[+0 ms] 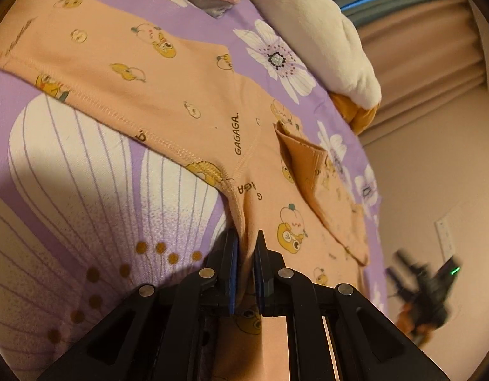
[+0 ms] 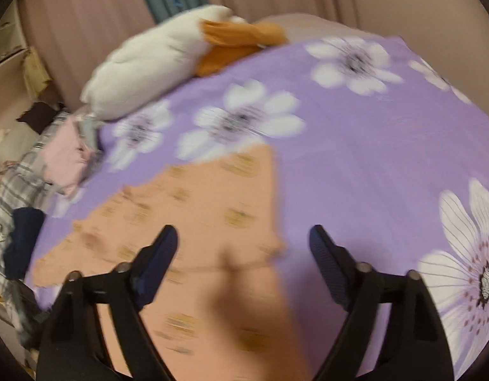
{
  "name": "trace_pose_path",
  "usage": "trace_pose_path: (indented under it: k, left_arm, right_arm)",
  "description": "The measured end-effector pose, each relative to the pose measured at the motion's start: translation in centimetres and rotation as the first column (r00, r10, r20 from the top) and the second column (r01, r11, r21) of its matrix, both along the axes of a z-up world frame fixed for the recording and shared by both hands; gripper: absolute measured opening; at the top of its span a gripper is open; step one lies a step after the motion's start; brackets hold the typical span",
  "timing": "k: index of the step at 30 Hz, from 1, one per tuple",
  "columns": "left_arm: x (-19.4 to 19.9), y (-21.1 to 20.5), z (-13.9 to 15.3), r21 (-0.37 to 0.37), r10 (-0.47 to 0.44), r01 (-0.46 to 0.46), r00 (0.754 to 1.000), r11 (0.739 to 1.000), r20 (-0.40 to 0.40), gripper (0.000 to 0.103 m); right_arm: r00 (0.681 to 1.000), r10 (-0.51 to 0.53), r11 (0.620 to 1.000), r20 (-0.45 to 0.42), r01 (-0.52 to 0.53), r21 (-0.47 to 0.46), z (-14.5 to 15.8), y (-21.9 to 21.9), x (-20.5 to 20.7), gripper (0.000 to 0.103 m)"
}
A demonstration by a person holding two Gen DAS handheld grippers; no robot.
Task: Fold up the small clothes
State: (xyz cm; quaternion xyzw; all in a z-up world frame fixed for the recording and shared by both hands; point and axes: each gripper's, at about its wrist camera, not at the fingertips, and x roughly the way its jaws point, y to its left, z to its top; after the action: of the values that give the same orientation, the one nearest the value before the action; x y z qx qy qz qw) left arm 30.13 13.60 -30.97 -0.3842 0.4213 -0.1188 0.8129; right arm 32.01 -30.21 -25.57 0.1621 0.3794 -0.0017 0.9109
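Your left tool (image 1: 246, 247) has its jaws nearly together, pinching a raised fold of the peach garment (image 1: 187, 95) between the dark pads. The cloth is a soft knit printed with yellow cartoon ducks and the word "GAGAGA", edged with a zigzag-stitched hem, and a ribbed cuff lies turned back on it to the right of the pinch. From the pinch it spreads away across the bed, lying flat on the purple bedsheet (image 1: 85, 171), which carries large white flowers with thin lined petals and brown dots.

Your right tool (image 2: 244, 238) stands wide apart and holds nothing; its view is blurred. The same peach garment (image 2: 212, 209) lies below and ahead of it, mostly under the left finger and the gap, while the right finger hangs over bare purple sheet. In the left view that tool shows as a dark smear off the bed's right edge.

A plump white cushion (image 2: 149, 63) with an orange part sits at the far edge of the bed, and a pink folded piece (image 2: 66, 162) lies beside it.
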Motion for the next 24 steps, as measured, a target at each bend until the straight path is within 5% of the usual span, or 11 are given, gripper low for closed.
trace_pose_path:
  k: [5,9,11,13,14,18,20,24]
  left_arm:
    - [-0.2,-0.4,0.3,0.034,-0.004,0.003,1.000,0.999,0.019,0.011]
    - [0.0,-0.1,0.3,0.000,0.004,-0.004,1.000,1.000,-0.003,0.011]
    - [0.1,-0.1,1.0,-0.003,0.020,-0.021,0.998,1.000,-0.062,0.014]
    - [0.1,-0.6,2.9,0.053,0.046,-0.040,0.992,0.998,-0.115,0.034]
    - [0.1,-1.3,4.5,0.101,0.057,-0.045,0.992,0.994,-0.110,0.043]
    - [1.2,-4.4,9.4,0.132,-0.069,0.069,0.998,0.989,-0.001,0.044]
    - [2.5,-6.1,10.4,0.137,-0.114,0.111,0.993,0.984,0.018,0.057]
    - [7.8,-9.3,8.2,0.174,-0.109,0.118,0.992,0.978,-0.059,0.060]
  right_arm:
    - [0.999,0.051,0.998,-0.020,-0.050,0.031,-5.8,-0.8,0.0,0.073]
    - [0.990,0.140,0.989,0.009,-0.140,0.044,-5.1,0.7,1.0,0.070]
    - [0.990,0.139,0.990,-0.040,-0.140,-0.022,-5.2,1.8,1.5,0.054]
    - [0.985,0.160,0.972,-0.067,-0.169,-0.164,-4.6,2.8,2.0,0.026]
    - [0.978,0.195,0.960,-0.072,-0.205,-0.189,-4.3,3.3,2.3,0.020]
    - [0.963,0.257,0.935,-0.082,-0.269,-0.230,-3.7,4.5,3.9,0.014]
    - [0.962,0.259,0.947,-0.088,-0.271,-0.171,-4.7,3.4,4.0,0.018]
    - [0.961,0.268,0.963,-0.069,-0.265,0.053,-5.0,0.4,3.9,0.017]
